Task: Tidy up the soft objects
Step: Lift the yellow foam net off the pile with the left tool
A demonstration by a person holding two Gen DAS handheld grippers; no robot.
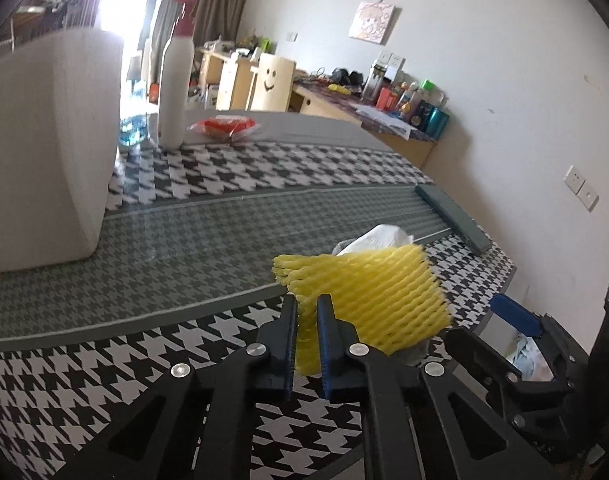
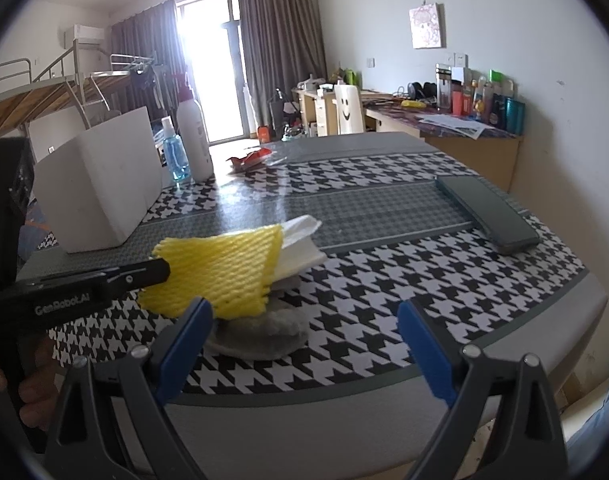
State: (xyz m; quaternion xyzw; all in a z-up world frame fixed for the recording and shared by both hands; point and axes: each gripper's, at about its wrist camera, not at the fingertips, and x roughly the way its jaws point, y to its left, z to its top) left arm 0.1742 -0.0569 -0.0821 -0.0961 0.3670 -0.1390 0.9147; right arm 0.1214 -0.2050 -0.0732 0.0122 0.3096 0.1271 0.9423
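My left gripper (image 1: 307,312) is shut on a yellow foam net sleeve (image 1: 368,300) and holds it just above the table; it also shows in the right wrist view (image 2: 220,268), with the left gripper (image 2: 160,270) at its left edge. Under the net lie a white packet (image 2: 300,240) and a grey fuzzy cloth (image 2: 260,332); the white packet also peeks out behind the net (image 1: 378,236). My right gripper (image 2: 304,320) is open and empty, near the table's front edge, just right of the pile. It shows at the lower right of the left wrist view (image 1: 516,316).
A white box (image 2: 100,188) stands at the left of the houndstooth table (image 2: 384,280); it also shows in the left wrist view (image 1: 40,144). Behind it are a white bottle (image 2: 194,140), a blue spray bottle (image 2: 174,152) and a red packet (image 2: 250,158). A dark flat case (image 2: 488,212) lies at the right.
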